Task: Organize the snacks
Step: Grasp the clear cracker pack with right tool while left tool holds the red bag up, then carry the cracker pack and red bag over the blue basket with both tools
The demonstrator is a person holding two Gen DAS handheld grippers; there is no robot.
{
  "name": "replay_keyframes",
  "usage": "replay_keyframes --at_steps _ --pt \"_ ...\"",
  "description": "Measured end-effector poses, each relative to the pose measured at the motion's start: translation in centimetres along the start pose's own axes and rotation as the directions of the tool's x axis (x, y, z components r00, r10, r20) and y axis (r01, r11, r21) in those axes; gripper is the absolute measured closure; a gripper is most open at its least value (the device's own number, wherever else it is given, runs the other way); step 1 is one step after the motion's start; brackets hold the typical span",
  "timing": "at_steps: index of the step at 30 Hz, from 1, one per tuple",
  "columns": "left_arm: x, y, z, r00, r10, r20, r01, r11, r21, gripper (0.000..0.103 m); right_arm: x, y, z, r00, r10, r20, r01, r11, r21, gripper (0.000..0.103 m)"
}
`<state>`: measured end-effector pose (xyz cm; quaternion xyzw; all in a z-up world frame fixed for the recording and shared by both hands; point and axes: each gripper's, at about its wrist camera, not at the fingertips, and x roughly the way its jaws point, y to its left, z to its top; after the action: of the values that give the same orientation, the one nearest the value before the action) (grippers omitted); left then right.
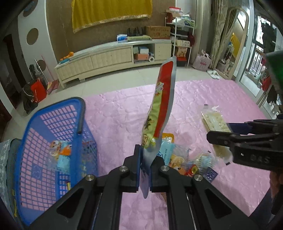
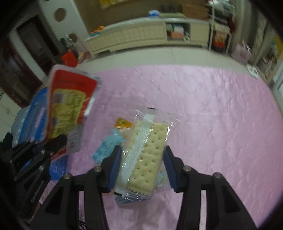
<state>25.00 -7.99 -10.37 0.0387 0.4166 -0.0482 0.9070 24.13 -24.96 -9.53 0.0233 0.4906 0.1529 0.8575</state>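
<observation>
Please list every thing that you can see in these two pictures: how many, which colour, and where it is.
basket: one, blue plastic mesh, left on the pink cover, with a few snack packets inside
red and yellow pouch: one, held upright in the left claw
cracker pack: one, clear wrapper with pale crackers, between the fingers of the right claw
loose snack packets: a small pile, blue, orange, red, on the cover beyond the left claw
pink cover: one, quilted, under everything
cabinet: one, cream, long and low, at the far wall
yellow cloth: one, hanging on the wall above the cabinet
left claw: black with blue pads, shut on the pouch
right claw: black with blue pads, gripping the cracker pack
</observation>
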Motion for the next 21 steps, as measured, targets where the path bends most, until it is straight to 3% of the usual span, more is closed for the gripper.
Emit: replay_keyframes --at_steps 10,21 --pt "-6.8 2.8 -0.6 0.996 -0.005 0.093 0.008 0.999 -0.034 0.097 -6.2 5.5 0.7 0.992 0.011 0.129 0.004 0.993 -0.122 0.051" --pt "-13.4 8.3 -1.1 0.98 0.053 0.191 -0.042 0.997 -0.06 0.097 -7.6 11.4 2.1 0.979 0.072 0.191 -0.031 0.978 -0.207 0.051"
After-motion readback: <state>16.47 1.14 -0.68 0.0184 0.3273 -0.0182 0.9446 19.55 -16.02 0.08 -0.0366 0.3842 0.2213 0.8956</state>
